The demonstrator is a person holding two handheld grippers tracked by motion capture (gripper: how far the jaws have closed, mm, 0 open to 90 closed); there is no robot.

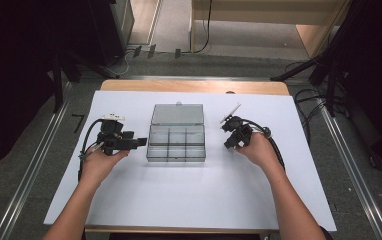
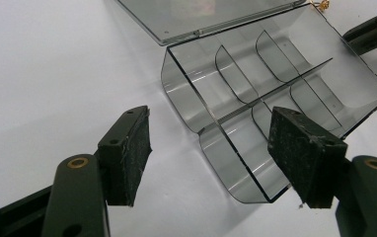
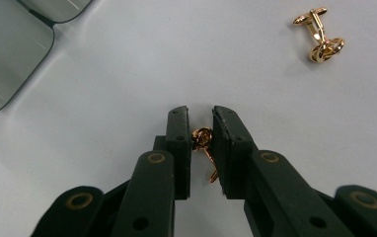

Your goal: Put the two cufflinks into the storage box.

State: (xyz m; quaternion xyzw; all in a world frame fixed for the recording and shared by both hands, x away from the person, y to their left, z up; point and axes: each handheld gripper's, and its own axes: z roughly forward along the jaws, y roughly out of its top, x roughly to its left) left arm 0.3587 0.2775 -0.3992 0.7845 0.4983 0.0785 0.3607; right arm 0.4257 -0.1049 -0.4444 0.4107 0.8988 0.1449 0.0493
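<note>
Lying apart, second cufflink (image 3: 320,35), open compartment box (image 1: 176,142) beside right gripper (image 3: 202,129)

No readable text, labels, brands or numbers anywhere: nothing on the clear compartment box (image 1: 176,143), the white table sheet (image 1: 194,195), or the gripper bodies.

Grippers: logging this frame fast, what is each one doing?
Left gripper: open, holding nothing.
Right gripper: closed on a gold cufflink.
</note>
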